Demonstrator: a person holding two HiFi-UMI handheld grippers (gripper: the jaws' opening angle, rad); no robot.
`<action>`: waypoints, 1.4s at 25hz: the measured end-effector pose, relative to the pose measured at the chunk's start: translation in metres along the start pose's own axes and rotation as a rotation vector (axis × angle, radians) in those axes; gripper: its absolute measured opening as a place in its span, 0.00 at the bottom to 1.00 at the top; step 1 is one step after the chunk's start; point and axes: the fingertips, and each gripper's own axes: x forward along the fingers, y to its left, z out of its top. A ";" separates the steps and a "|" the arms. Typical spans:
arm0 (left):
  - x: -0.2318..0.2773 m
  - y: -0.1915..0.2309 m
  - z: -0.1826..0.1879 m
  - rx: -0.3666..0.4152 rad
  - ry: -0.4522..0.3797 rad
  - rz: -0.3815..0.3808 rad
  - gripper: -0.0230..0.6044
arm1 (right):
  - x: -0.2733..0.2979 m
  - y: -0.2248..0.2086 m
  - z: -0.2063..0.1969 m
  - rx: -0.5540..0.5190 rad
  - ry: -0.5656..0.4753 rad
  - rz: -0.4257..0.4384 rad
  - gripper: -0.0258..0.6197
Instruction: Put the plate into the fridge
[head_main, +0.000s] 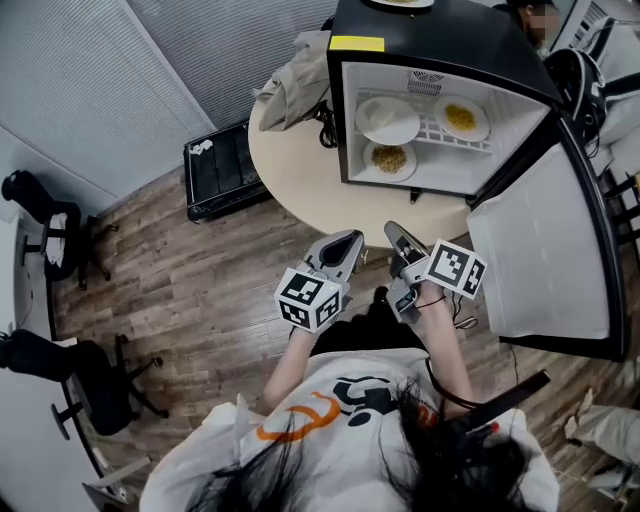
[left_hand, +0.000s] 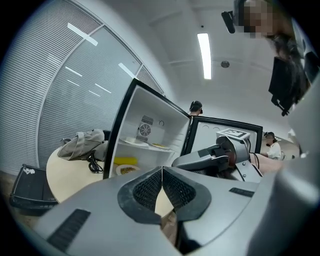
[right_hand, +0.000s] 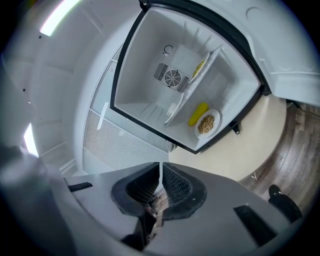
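— Fingers of your left gripper (head_main: 343, 250) and right gripper (head_main: 402, 243) are both clenched on nothing, held close to your body, well back from the fridge (head_main: 440, 40).
— So where's the plate?
— Already inside, I'd judge. Two sit on the wire shelf: a pale plate (head_main: 388, 120) and a plate of yellow food (head_main: 461, 117). A plate of brown grains (head_main: 389, 158) lies on the fridge floor below. I can't tell which one is yours.
— What's left?
— Likely only the door (head_main: 540, 250), which stands wide open on your right. You'd need to reach out and swing it shut.
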 end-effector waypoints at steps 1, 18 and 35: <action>-0.001 -0.003 -0.003 -0.008 0.000 -0.003 0.06 | -0.006 -0.002 -0.003 -0.009 -0.002 -0.010 0.09; -0.019 -0.062 0.002 -0.007 -0.047 0.038 0.06 | -0.080 0.000 -0.024 -0.060 0.023 0.011 0.08; -0.058 -0.180 -0.047 -0.002 -0.022 0.115 0.06 | -0.191 -0.013 -0.072 -0.114 0.095 0.081 0.08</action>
